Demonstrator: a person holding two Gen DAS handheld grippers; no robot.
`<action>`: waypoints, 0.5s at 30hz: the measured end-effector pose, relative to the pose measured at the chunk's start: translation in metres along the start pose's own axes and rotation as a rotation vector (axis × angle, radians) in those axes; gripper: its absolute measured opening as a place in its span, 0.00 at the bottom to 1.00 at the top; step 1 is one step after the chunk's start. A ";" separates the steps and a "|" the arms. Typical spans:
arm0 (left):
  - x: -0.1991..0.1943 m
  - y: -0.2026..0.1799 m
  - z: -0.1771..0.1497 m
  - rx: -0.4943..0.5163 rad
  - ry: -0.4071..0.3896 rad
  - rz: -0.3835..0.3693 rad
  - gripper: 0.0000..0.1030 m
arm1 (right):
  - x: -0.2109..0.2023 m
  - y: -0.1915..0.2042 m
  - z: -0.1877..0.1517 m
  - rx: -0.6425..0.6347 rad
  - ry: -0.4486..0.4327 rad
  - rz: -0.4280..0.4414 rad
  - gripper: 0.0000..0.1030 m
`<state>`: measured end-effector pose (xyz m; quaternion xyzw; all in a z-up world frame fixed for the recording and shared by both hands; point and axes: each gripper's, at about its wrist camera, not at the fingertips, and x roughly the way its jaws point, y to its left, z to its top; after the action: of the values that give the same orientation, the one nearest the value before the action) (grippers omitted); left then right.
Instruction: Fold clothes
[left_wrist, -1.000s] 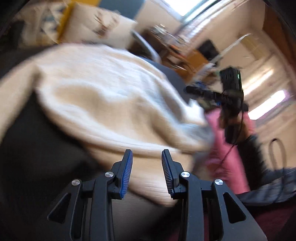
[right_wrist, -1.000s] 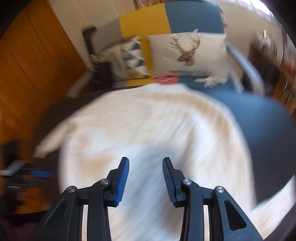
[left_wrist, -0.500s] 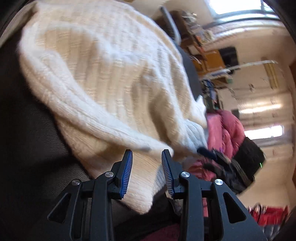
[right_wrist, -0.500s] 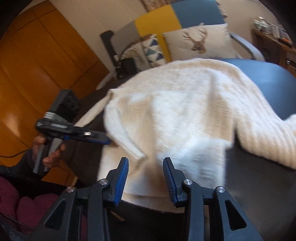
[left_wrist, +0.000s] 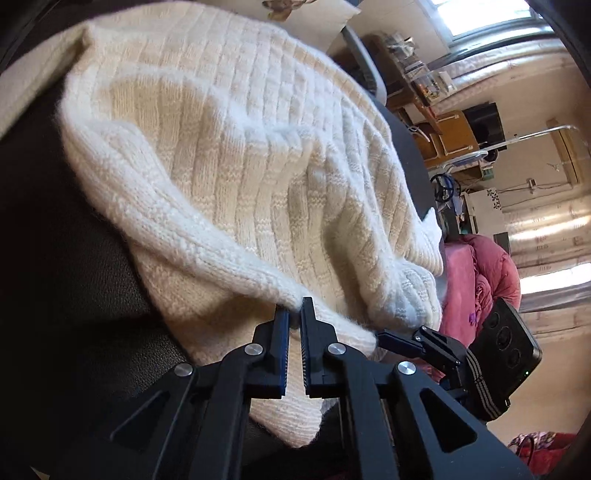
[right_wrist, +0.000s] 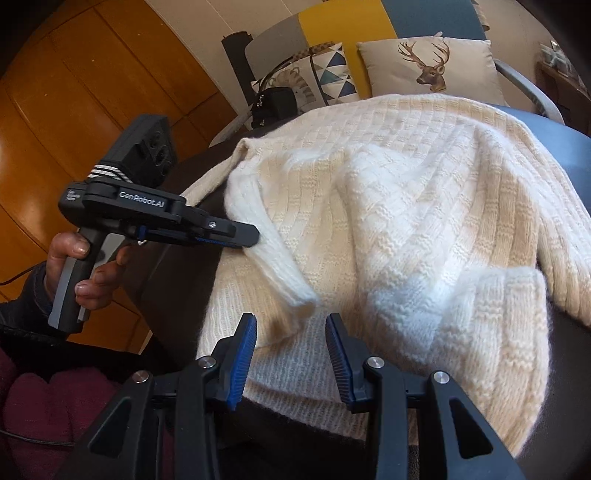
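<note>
A cream ribbed knit sweater (left_wrist: 229, 155) lies rumpled on a dark seat (left_wrist: 74, 266), and it fills the middle of the right wrist view (right_wrist: 406, 229). My left gripper (left_wrist: 294, 314) is shut on a raised fold of the knit near the sweater's lower edge. Seen from the right wrist, that left gripper (right_wrist: 251, 236) bites the fold's left side, with a hand (right_wrist: 81, 266) on its handle. My right gripper (right_wrist: 291, 328) stands open just over the near hem, nothing between its pads. The right gripper (left_wrist: 384, 336) also shows beside the hem in the left wrist view.
A sofa at the back carries a deer pillow (right_wrist: 428, 66) and a triangle-print pillow (right_wrist: 325, 77). A black bag (right_wrist: 275, 105) sits by them. Orange wood panels (right_wrist: 74, 92) stand at the left. Pink bedding (left_wrist: 480, 280) and cluttered shelves (left_wrist: 450, 129) lie beyond the sweater.
My left gripper's jaws closed on the knit fold. The right gripper came down and nearer to the sweater's near hem, and the view sharpened from a blur.
</note>
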<state>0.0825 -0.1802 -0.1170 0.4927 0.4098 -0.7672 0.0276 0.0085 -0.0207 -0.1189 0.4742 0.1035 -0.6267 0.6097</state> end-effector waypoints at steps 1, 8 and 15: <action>-0.007 -0.001 -0.002 0.016 -0.016 0.004 0.04 | 0.000 0.000 0.000 -0.001 -0.001 -0.006 0.38; -0.053 0.015 -0.019 0.033 -0.086 0.012 0.04 | 0.002 -0.001 0.003 0.008 0.000 -0.024 0.38; -0.089 0.055 -0.056 -0.029 -0.128 0.070 0.04 | 0.012 0.014 0.011 -0.018 0.012 -0.009 0.38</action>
<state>0.1937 -0.2117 -0.0908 0.4560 0.4010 -0.7897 0.0876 0.0179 -0.0403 -0.1155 0.4721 0.1147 -0.6255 0.6105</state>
